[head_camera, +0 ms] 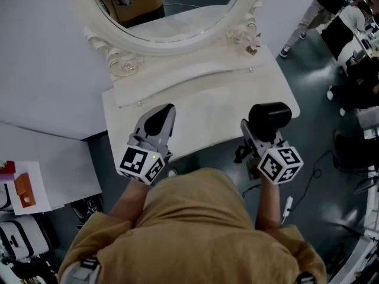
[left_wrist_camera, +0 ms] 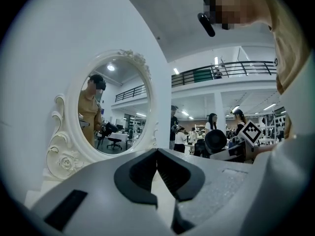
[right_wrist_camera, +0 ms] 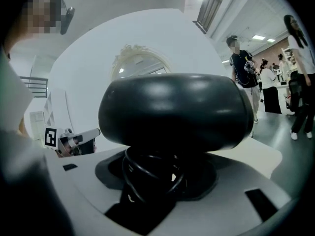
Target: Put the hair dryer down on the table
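Note:
A black hair dryer (head_camera: 269, 120) (right_wrist_camera: 172, 112) hangs over the right front corner of the white dressing table (head_camera: 201, 117). My right gripper (head_camera: 260, 136) (right_wrist_camera: 167, 176) is shut on its handle, and the black cord (right_wrist_camera: 147, 176) is bunched between the jaws. The dryer's round body stands above the jaws and hides the tips. My left gripper (head_camera: 163, 114) (left_wrist_camera: 157, 154) hovers over the table's left front part, shut, its tips meeting with nothing between them. In the left gripper view the dryer (left_wrist_camera: 215, 140) shows off to the right.
An oval mirror (head_camera: 166, 10) (left_wrist_camera: 115, 112) in a white carved frame stands at the back of the table. A white wall is behind and to the left. People (head_camera: 349, 34) stand on the floor at the far right. A cable (head_camera: 288, 206) lies on the floor below the table's front edge.

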The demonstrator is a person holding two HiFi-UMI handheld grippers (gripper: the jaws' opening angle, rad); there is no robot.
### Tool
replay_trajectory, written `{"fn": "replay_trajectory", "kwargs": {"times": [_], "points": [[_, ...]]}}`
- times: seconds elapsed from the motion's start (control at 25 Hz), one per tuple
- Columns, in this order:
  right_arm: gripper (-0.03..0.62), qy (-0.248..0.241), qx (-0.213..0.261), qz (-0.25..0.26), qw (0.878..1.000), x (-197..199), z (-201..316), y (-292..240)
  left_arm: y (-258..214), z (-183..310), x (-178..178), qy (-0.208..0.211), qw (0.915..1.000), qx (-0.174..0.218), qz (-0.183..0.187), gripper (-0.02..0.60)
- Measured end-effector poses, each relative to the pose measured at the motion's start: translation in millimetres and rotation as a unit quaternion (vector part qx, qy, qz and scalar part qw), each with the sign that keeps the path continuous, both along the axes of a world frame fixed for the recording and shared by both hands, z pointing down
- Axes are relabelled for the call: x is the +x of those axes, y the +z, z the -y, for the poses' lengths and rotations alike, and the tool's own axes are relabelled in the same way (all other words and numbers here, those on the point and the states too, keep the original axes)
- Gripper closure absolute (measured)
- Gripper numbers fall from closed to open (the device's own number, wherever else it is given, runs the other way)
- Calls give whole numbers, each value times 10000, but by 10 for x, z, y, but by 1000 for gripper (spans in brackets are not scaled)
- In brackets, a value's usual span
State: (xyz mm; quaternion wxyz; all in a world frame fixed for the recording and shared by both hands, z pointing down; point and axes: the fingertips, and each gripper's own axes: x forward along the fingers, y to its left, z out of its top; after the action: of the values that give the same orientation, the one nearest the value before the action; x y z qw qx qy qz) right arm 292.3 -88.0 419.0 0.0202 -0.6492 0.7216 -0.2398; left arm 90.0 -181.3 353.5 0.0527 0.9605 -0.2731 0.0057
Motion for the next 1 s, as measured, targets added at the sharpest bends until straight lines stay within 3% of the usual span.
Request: {"fn": "replay_trajectory", "kwargs": {"times": [0.28, 0.64, 1.0], "points": [[361, -172, -332, 186, 9991, -108, 188, 240, -4, 91, -200, -265, 9996, -33, 37, 577], [361, -355, -579, 288, 9973, -158, 418, 446, 2, 129, -194, -292, 9995, -31, 112, 577], [361, -458, -955, 134, 9943, -121, 729, 833, 136, 171, -291, -400, 9989, -139, 202, 577]]}}
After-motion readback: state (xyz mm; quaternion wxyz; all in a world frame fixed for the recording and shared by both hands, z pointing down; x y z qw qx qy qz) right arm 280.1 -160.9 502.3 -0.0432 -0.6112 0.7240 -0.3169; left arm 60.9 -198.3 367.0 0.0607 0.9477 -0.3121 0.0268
